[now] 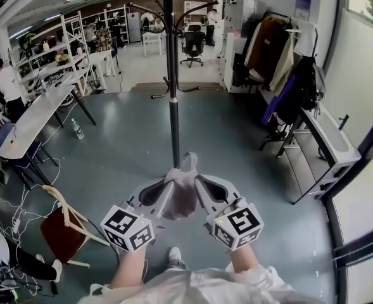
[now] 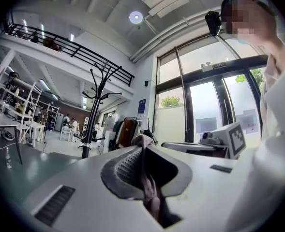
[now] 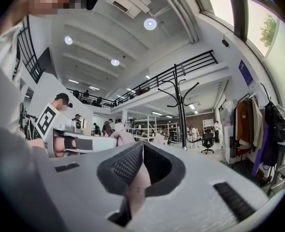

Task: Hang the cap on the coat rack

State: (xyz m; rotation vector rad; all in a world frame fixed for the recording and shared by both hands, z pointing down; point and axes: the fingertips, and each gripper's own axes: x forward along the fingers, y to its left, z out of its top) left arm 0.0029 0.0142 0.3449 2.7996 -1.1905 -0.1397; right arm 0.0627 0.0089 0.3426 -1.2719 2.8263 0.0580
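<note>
A greyish-pink cap (image 1: 181, 192) hangs between my two grippers, low in the head view and a little short of the coat rack's foot. My left gripper (image 1: 164, 187) is shut on the cap's left side, and its fabric (image 2: 150, 190) shows pinched between the jaws. On the right side my right gripper (image 1: 199, 183) is also shut, with a fold of the cap (image 3: 137, 187) in its jaws. The black coat rack (image 1: 171, 75) stands straight ahead, with curved hooks at the top and a lower ring of hooks. It also shows as the coat rack (image 2: 87, 115) and the coat rack (image 3: 181, 105), some way off.
A wooden chair with a red seat (image 1: 64, 225) stands at my lower left. A long white table (image 1: 34, 116) and a bottle on the floor (image 1: 77, 130) lie further left. Hanging clothes (image 1: 286, 68) and a white cabinet (image 1: 328, 145) line the right. A person (image 1: 9, 86) stands far left.
</note>
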